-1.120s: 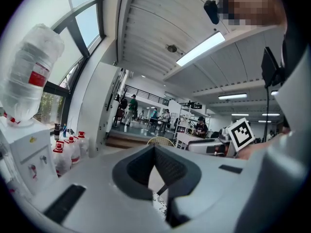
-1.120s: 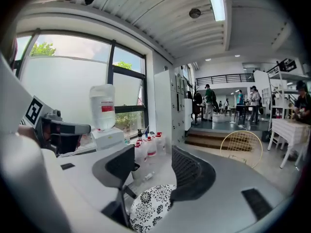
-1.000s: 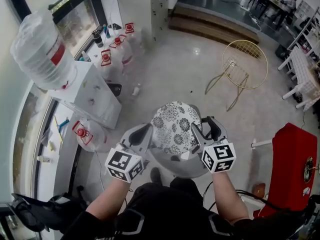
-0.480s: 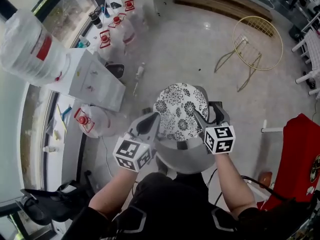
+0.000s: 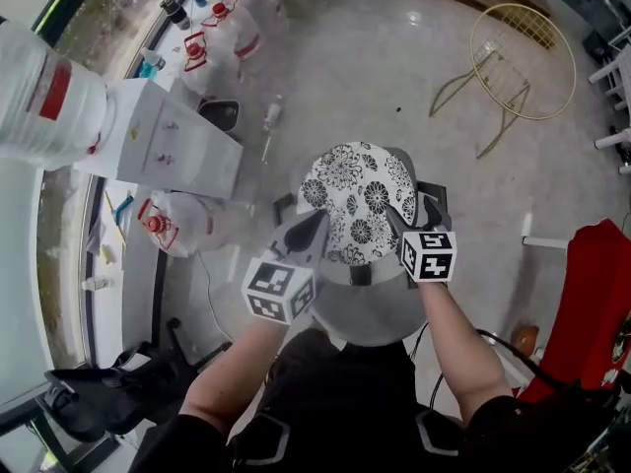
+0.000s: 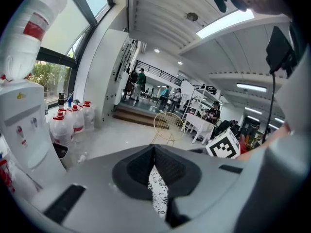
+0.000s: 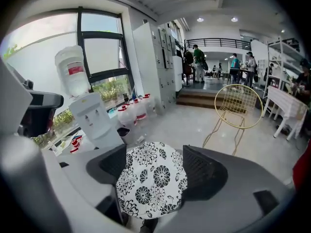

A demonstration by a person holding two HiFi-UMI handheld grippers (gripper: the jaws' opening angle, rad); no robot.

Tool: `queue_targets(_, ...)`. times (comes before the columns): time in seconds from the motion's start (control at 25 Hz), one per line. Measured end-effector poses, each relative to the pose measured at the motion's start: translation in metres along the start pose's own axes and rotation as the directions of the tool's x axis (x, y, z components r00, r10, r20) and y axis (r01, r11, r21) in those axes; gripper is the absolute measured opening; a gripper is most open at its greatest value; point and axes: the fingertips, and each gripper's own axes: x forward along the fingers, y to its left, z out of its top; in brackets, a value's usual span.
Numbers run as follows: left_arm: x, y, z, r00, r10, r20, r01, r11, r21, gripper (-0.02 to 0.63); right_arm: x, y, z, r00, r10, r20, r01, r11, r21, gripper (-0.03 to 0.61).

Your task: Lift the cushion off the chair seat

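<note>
Now: both tools low at the near rim of the cushion [image 5: 357, 205]; lift not yet begun.

Left tool [image 5: 314, 227] at the cushion's left rim, jaws pressed nearly together, only a sliver of floral cloth in the slit; nothing pinched that I can see; it would likely need to spread before biting. Right tool [image 5: 416, 217] at the right rim, jaws opening wide; cushion sits between them, pads off it. Cushion lies flat on the round grey chair seat [image 5: 365, 318], toward its far side. Best, I judge, to slide one jaw under each rim, close on opposite edges, and raise both evenly so the cloth doesn't fold or slip. Floor [image 5: 394, 77] open beyond the seat; water dispenser [image 5: 163, 141] and bottles [image 5: 212, 52] off left, red object [image 5: 592, 304] near right, gold wire chair [image 5: 523, 57] well apart at far right.
</note>
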Motion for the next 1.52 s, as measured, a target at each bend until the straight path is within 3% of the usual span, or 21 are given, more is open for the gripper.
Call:
queue_targets(0.36,0.042,0.025,-0.049,0.995,0.044,-0.092,-0.046,0.999,-0.018,0.006,0.056,-0.024,-0.062,0.991,-0.03,-0.131,0.041,0.996,0.084,0.356)
queue_targets(0.6,0.076,0.03,-0.085,0.988,-0.002,-0.152,0.001,1.0,-0.006,0.006,0.083,-0.04,-0.108,0.973,-0.04,-0.229,0.067,0.991,0.112,0.357)
queue_targets(0.92,0.117,0.039,-0.13,0.972,0.017,-0.233,-0.034,0.997,-0.072,0.006,0.111,-0.055,-0.144,0.955,-0.04,-0.293,0.087,0.985,0.151,0.36)
queue_targets(1.52,0.147,0.057,-0.198,0.953,0.012,-0.304,-0.041,0.995,-0.087,0.006,0.165,-0.083,-0.203,0.912,-0.097,-0.4,0.185,0.964,0.189,0.368)
